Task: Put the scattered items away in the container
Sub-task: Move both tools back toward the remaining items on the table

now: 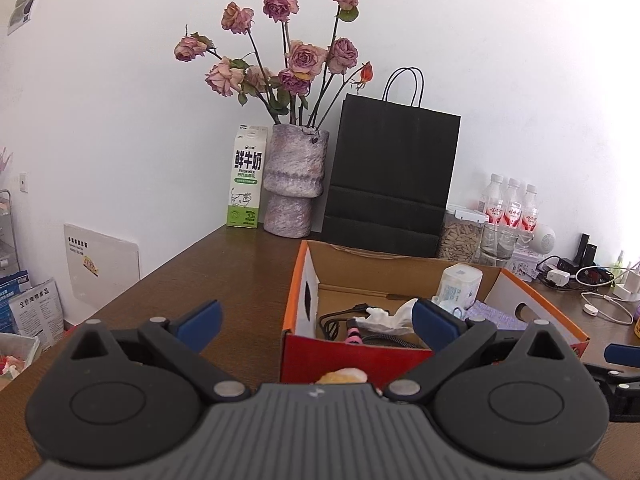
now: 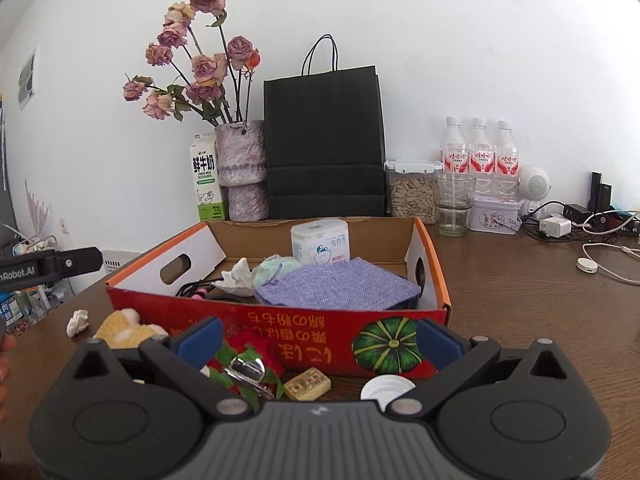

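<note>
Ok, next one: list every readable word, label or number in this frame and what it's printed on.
"鲜牛奶" and "FRESH MILK": milk carton beside the vase.
"nRobot.AI", cut off at the frame edge: left tool's body, seen from the right wrist.
Large yellow characters, upside down and not clearly readable: red front of the cardboard box.
Red bottle labels, wall notices and leaflets: too small or blurred.

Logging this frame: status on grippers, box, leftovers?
Left gripper open, right gripper open, both empty. Cardboard box part-filled. Yellow plush, tissue wad, metal clip, small bar, white lid outside box.
</note>
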Available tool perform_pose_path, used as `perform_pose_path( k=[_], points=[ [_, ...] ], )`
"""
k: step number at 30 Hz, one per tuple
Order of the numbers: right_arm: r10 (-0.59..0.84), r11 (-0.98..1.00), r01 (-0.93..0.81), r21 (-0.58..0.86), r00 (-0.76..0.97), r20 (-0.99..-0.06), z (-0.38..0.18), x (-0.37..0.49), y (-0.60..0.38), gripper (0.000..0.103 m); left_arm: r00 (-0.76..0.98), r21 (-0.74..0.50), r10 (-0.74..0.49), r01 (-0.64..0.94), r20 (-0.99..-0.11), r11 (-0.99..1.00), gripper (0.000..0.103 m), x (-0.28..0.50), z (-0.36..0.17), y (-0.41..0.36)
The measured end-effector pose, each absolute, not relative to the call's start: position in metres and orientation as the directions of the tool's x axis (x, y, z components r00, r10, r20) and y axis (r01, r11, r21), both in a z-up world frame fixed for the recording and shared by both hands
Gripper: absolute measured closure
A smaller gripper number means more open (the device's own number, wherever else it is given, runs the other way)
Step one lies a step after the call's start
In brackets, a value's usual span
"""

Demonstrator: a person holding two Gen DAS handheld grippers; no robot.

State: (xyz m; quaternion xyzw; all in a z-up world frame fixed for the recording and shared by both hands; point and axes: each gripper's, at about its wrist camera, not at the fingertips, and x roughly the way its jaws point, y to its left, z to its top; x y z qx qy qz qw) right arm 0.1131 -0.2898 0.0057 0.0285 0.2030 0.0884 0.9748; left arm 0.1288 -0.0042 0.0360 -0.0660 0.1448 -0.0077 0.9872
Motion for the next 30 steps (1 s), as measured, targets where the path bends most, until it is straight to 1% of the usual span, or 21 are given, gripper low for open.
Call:
perform_pose_path(
  k=[9, 18, 24, 30],
  points=[
    [0.169, 0.985, -0.159, 0.059, 0.887, -0.431, -0.002, 0.084, -0.290, 0.000, 0.954, -0.118, 0.004, -0.042, -0.299, 0.992, 0.000, 0.098, 0.033, 0.019],
    [0.157, 0.987, -0.153, 0.049, 0.857, -0.491, -0.017, 0.073, -0.294, 0.000, 0.942, -0.106, 0.037, -0.077, -0.334, 0.991, 0.000, 0.077, 0.025, 0.041],
    [0.130, 0.991, -0.124, 0.046, 0.844, -0.520, -0.027, 0.080, -0.298, 0.000, 0.935, -0.105, 0.049, -0.092, -0.352, 0.990, 0.000, 0.073, 0.019, 0.054],
    [0.061, 0.998, -0.060, 0.020, 0.838, -0.542, -0.031, 0.102, -0.306, 0.000, 0.929, -0.118, 0.053, -0.103, -0.367, 0.988, 0.000, 0.075, 0.012, 0.066]
  ],
)
